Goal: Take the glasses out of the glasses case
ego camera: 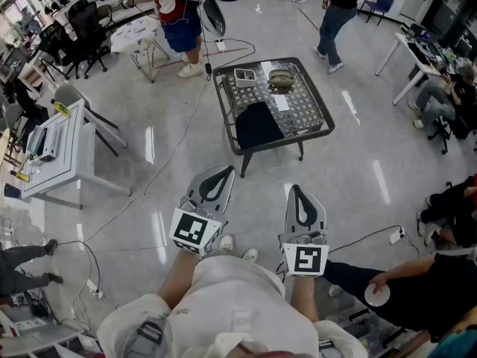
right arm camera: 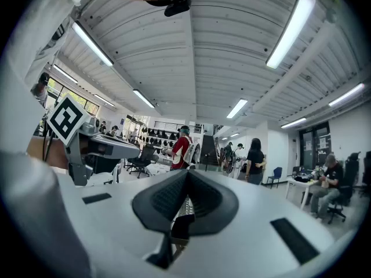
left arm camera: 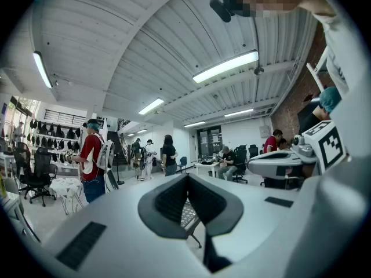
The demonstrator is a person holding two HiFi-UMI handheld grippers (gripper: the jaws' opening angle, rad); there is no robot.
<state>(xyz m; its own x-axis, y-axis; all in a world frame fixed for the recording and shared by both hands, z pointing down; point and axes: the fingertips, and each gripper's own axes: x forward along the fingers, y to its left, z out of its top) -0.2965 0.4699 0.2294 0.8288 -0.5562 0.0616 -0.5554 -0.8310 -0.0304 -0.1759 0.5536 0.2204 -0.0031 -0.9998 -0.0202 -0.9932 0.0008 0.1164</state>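
Observation:
A low mesh-topped table [ego camera: 313, 110] stands on the floor a few steps ahead. On it lie an olive, case-like object [ego camera: 282, 78], a small grey box [ego camera: 244, 75], a white card [ego camera: 280, 101] and a large black item [ego camera: 257, 124]; which of them is the glasses case I cannot tell. My left gripper [ego camera: 226, 170] and right gripper [ego camera: 297, 190] are held level in front of my body, well short of the table. Both are shut with nothing in them. The left gripper [left arm camera: 186, 177] and the right gripper [right arm camera: 186, 174] show their pads pressed together.
A person in a red shirt [ego camera: 175, 6] stands behind the table, and another [ego camera: 339, 10] walks at the back right. Seated people [ego camera: 447, 222] are at the right. A white desk [ego camera: 56, 144] is at the left. Cables [ego camera: 171, 162] cross the floor.

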